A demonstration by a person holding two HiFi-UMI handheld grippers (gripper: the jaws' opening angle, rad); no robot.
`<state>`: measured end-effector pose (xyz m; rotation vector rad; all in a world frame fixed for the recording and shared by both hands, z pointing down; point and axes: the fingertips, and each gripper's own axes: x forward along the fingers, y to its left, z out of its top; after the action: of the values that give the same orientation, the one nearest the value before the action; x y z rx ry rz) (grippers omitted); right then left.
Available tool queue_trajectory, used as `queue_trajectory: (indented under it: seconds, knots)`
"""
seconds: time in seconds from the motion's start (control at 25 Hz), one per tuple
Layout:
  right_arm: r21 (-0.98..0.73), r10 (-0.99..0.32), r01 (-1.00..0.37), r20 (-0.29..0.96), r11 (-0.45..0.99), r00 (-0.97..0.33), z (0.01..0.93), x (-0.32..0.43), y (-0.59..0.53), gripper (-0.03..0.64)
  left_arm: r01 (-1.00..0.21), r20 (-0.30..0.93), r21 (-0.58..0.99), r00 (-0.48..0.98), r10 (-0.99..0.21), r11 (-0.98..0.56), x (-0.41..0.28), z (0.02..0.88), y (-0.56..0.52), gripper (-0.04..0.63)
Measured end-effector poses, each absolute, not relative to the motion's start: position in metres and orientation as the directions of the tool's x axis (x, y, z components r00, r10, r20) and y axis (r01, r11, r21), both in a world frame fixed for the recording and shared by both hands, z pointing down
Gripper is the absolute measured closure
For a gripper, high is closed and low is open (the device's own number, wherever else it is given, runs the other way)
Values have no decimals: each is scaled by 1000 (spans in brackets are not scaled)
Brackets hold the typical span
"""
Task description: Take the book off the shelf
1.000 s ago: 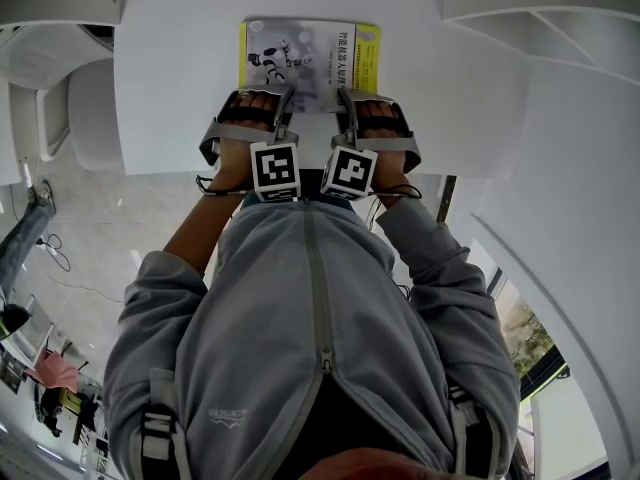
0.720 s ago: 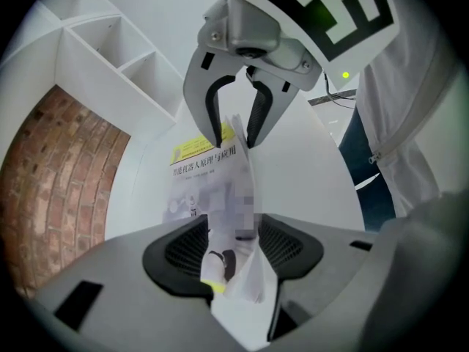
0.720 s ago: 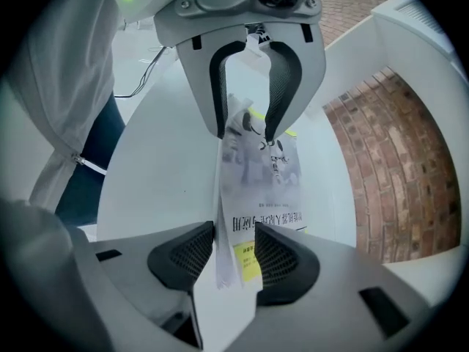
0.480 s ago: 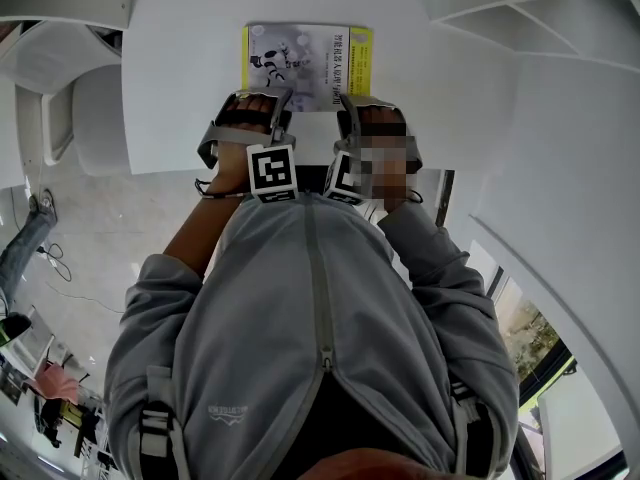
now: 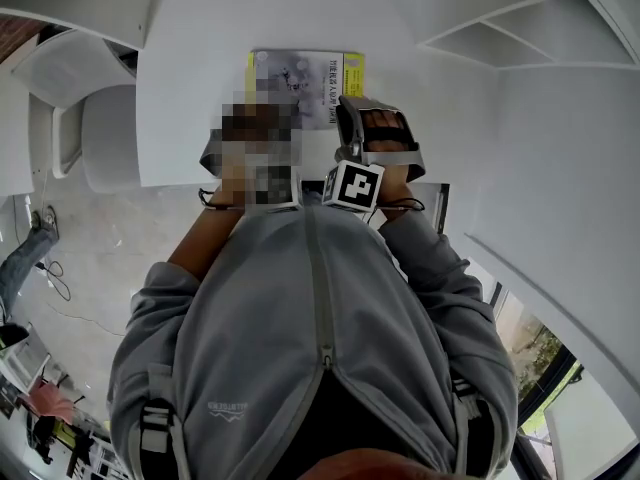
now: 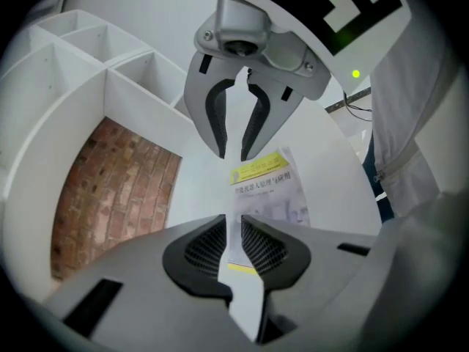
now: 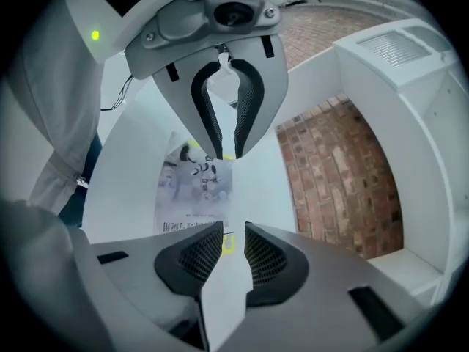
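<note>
Head view looks down; gripper views share book (image 5: 335,78).

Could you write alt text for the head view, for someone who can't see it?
From above, a person in a grey zip jacket reaches both arms toward a yellow-edged book lying flat on a white shelf. The right gripper, with a marker cube, is at the book's near edge; its jaws have just been closing, the book's edge showing between them.

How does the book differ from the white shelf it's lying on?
The book has a printed grey cover with yellow edging; the shelf is plain white. The book covers only a small patch; the shelf spreads much wider around it. Both are flat.
</note>
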<state>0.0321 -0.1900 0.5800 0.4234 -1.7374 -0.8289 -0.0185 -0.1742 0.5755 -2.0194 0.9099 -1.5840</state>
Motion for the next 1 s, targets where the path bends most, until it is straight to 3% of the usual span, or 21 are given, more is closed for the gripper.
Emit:
queue_trajectory:
  seconds: [0.16,0.48,0.72,1.0]
  knots:
    - [759,-689,83,626,646,-365,552,27,-199,543,-208,618,-750,120,-777,-628,-20,546,-187,575]
    - [829,-754,-8,505,559,-421,495,22,-217,585,-255,496,-826,95,-863,-503,-31,490,-211,588]
    - [858,-797,-128,393,497,-459,443,20,-230,589,-423,385,-815,114,-916,-395,-36,441,-223,588]
    - [811,-816,-316,304,493,-492,403,23,-237,589,-689,255,-656,183,-949,-309,-40,396,-226,589]
